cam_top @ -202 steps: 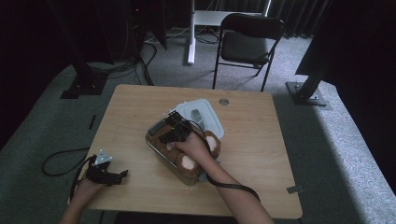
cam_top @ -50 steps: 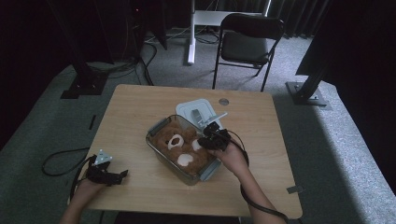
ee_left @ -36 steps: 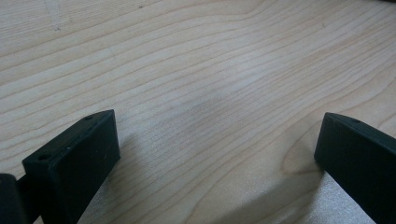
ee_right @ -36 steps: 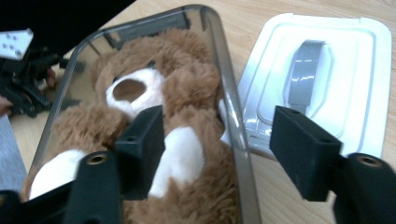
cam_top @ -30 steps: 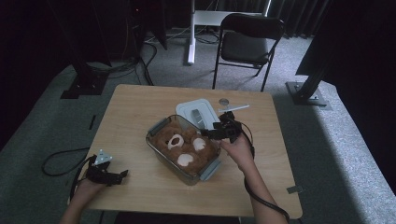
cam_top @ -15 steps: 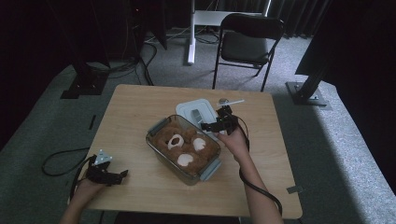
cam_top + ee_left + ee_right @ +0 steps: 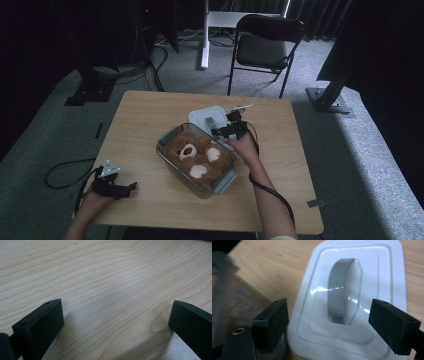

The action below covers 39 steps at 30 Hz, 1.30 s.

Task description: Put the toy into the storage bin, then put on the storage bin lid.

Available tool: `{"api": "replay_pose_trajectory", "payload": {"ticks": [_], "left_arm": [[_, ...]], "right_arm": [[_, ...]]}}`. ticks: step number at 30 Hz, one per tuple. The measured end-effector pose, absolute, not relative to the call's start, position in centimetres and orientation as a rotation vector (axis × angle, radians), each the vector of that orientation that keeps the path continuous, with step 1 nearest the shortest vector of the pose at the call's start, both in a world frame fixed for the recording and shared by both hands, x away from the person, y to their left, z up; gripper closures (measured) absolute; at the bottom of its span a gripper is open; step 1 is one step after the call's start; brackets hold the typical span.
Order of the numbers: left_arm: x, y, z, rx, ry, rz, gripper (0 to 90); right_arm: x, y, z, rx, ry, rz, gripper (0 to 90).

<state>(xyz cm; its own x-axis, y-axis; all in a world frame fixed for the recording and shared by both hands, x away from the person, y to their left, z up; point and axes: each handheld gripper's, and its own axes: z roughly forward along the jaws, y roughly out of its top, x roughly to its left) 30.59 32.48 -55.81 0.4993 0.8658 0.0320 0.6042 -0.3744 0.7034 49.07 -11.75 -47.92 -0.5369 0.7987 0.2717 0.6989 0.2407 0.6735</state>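
Right gripper (image 7: 327, 322), jaws just opened wide and empty, is hovering over the white rectangular plastic lid (image 7: 352, 302) at twelve o'clock; light, stiff, slippery, best pinched by its raised grey handle (image 7: 340, 292).

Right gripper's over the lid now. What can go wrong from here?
1. The right gripper, whose jaws have just been opening with nothing between them, straddles the lid's grey handle; coming down off-centre, a pad may slip off it.
2. The lid lies right beside the container; a jaw could knock its rim.
3. The bear fills the container and may stop the lid seating.
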Motion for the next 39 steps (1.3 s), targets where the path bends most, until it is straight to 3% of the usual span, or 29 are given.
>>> {"api": "replay_pose_trajectory", "payload": {"ticks": [23,30,35,39], "left_arm": [[30.5,32.5,-55.8,2.114,1.199,0.537,0.5],[30.5,32.5,-55.8,2.112,1.200,0.537,0.4],[30.5,32.5,-55.8,2.112,1.201,0.538,0.5],[30.5,32.5,-55.8,2.111,1.201,0.538,0.5]], "right_arm": [[54.4,-8.2,-51.9,1.450,2.453,0.994,21.9],[54.7,-7.7,-52.1,1.465,2.453,1.008,37.2],[54.7,-7.9,-52.0,1.438,2.498,0.989,65.4],[54.5,-8.3,-52.0,1.446,2.503,1.006,67.9]]}}
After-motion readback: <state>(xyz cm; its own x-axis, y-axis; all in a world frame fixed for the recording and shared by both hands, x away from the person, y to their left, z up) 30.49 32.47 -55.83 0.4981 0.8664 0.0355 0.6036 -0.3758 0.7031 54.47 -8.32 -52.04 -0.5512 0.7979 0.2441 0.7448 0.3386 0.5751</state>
